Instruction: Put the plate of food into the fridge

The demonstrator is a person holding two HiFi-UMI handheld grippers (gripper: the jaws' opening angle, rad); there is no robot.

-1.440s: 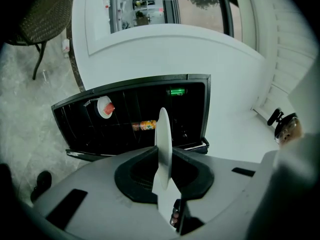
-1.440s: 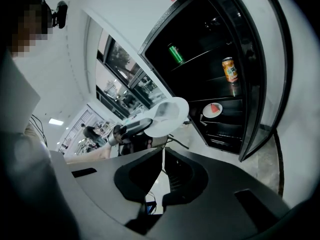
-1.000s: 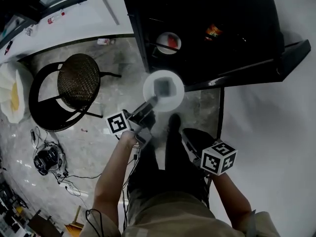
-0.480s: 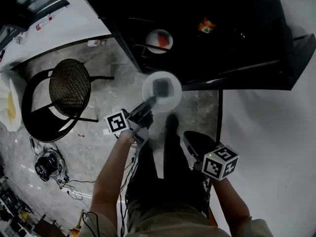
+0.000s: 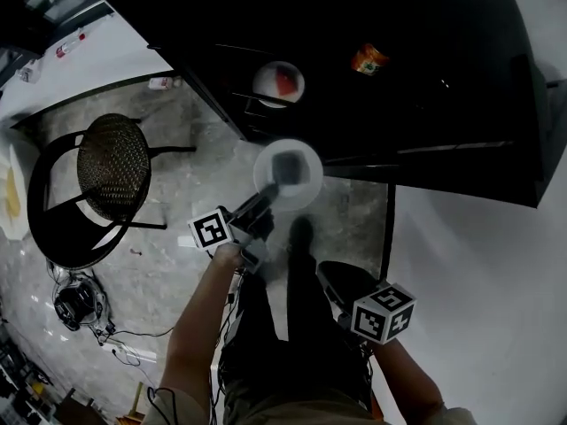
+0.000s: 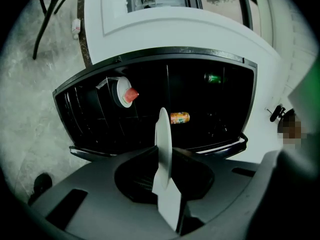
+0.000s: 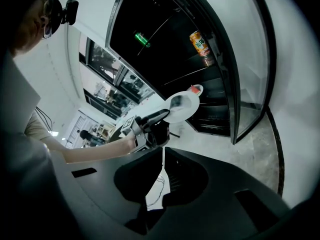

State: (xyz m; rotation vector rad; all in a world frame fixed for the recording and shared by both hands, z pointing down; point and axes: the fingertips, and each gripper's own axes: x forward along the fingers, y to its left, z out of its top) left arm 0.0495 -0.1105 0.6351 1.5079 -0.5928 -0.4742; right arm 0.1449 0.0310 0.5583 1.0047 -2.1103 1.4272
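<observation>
My left gripper (image 5: 275,187) has its fingers clamped on the near rim of the plate of food (image 5: 306,184). In the left gripper view the plate stands edge-on between them. The food on it is a blurred grey lump that I cannot name. The plate hangs in the air over the stone floor (image 5: 177,237), just in front of the open fridge (image 5: 443,104) and not yet past its front edge. My right gripper (image 7: 163,151) is low at my side with its fingers together on nothing.

As I judge it, the step in hand is carrying the plate in onto a shelf. I hold it by one rim only, so the far side wants to droop. I should hold my wrist steady and the plate flat so the food cannot slide off. Another plate with red food (image 5: 264,85) already sits on a shelf to the left, and a can (image 6: 179,117) lies deeper in. I would aim for the bare stretch between them, going in above the shelf's front lip rather than level with it.

Then I would lower until the whole base rests on the shelf, open the fingers, and draw straight back. The right gripper should stay clear of the glass door (image 7: 252,94).
</observation>
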